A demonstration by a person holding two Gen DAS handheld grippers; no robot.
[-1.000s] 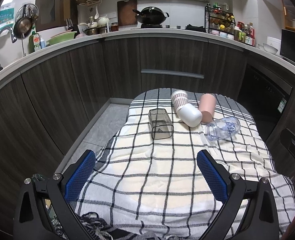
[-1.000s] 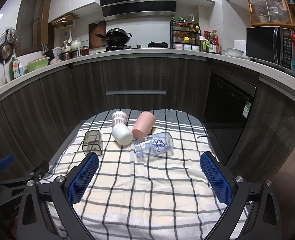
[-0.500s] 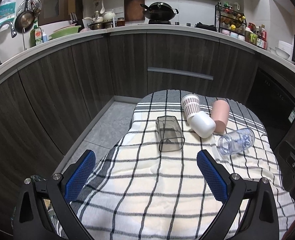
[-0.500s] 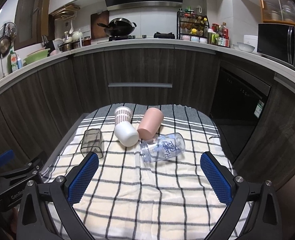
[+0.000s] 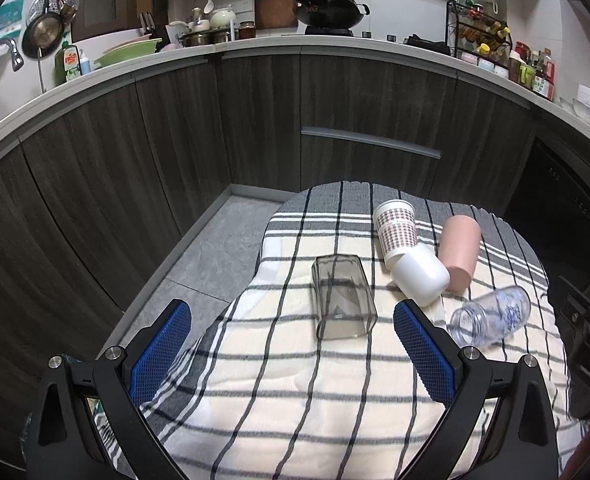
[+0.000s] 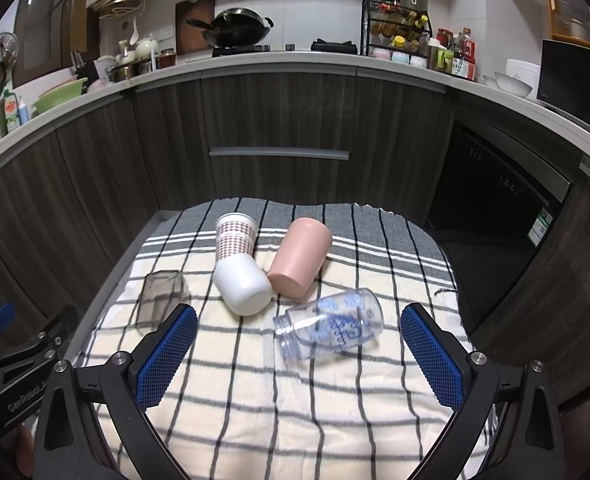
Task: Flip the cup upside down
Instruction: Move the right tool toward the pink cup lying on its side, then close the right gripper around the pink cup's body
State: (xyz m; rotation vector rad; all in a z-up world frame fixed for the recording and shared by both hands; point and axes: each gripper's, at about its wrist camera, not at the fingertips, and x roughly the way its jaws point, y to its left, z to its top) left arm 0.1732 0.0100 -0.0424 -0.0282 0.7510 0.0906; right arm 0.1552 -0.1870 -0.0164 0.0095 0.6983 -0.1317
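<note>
Several cups lie on their sides on a checked cloth (image 5: 295,400) (image 6: 295,400): a smoky square cup (image 5: 343,297) (image 6: 160,298), a white cup (image 5: 419,276) (image 6: 244,286), a dotted paper cup (image 5: 395,229) (image 6: 235,236), a pink cup (image 5: 459,254) (image 6: 299,256) and a clear printed bottle (image 5: 491,316) (image 6: 331,326). My left gripper (image 5: 293,328) is open and empty, just short of the smoky cup. My right gripper (image 6: 299,334) is open and empty, with the clear bottle between its fingertips' line and slightly beyond.
The cloth covers a small table in front of dark curved kitchen cabinets (image 5: 255,120). The floor (image 5: 215,256) drops away left of the table. A dishwasher front (image 6: 503,208) stands to the right. Each gripper shows at the edge of the other's view.
Both grippers have moved forward and down toward the cups, which now appear larger and closer. The cups have not moved. Both stay open.
</note>
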